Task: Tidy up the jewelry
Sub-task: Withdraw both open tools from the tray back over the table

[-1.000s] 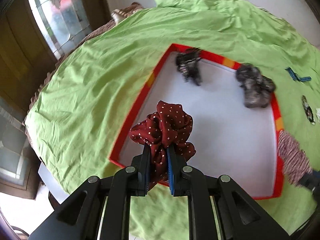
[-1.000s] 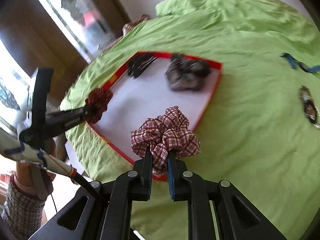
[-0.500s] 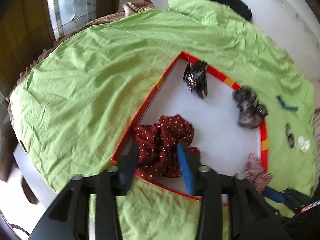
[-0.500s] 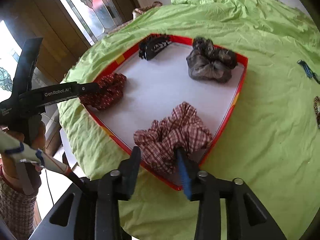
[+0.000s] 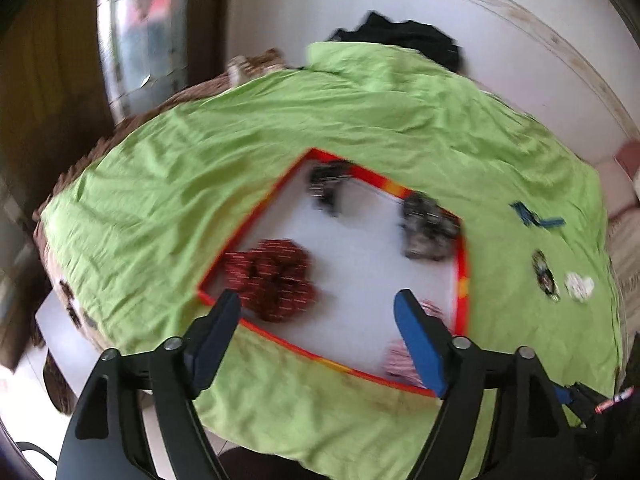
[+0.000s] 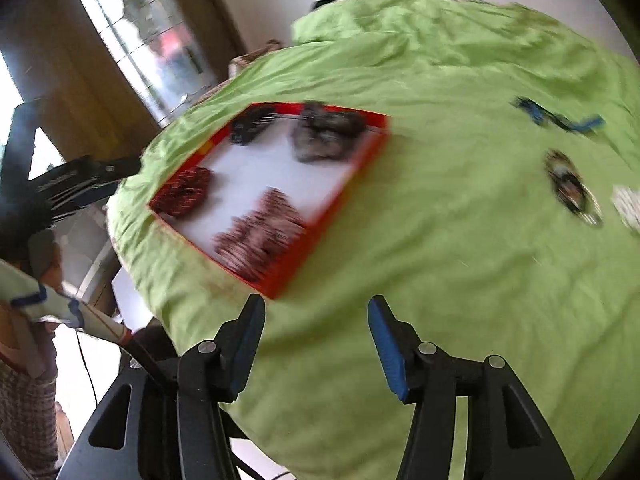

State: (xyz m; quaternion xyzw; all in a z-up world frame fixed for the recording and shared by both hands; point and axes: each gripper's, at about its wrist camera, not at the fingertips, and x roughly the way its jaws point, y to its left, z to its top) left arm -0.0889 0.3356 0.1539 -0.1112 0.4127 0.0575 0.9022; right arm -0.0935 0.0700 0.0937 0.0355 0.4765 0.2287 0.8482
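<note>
A red-rimmed white tray (image 5: pixel 256 216) (image 6: pixel 352 176) lies on the green cloth. In it rest a dark red dotted scrunchie (image 5: pixel 272 280) (image 6: pixel 184 192), a red checked scrunchie (image 6: pixel 260 236) (image 5: pixel 400 364), a grey scrunchie (image 5: pixel 426 228) (image 6: pixel 324 136) and a black hair clip (image 5: pixel 328 188) (image 6: pixel 252 124). My left gripper (image 5: pixel 316 316) hangs above the tray's near edge, its jaws opening, nothing between them. My right gripper (image 6: pixel 316 320) is over bare cloth right of the tray, jaws opening and empty. The left gripper shows at the left edge of the right wrist view (image 6: pixel 80 176).
On the green cloth (image 6: pixel 460 280) right of the tray lie a blue piece (image 5: pixel 536 218) (image 6: pixel 560 120), an oval patterned piece (image 5: pixel 544 276) (image 6: pixel 572 188) and a white piece (image 5: pixel 578 286) (image 6: pixel 628 204). A window and wooden frame stand at the left. Dark fabric (image 5: pixel 400 40) lies at the far end.
Both grippers let go of their scrunchies, which now lie in the tray, and the jaws have spread wide. Both hands pulled back; the right one swung off the tray to the right.
</note>
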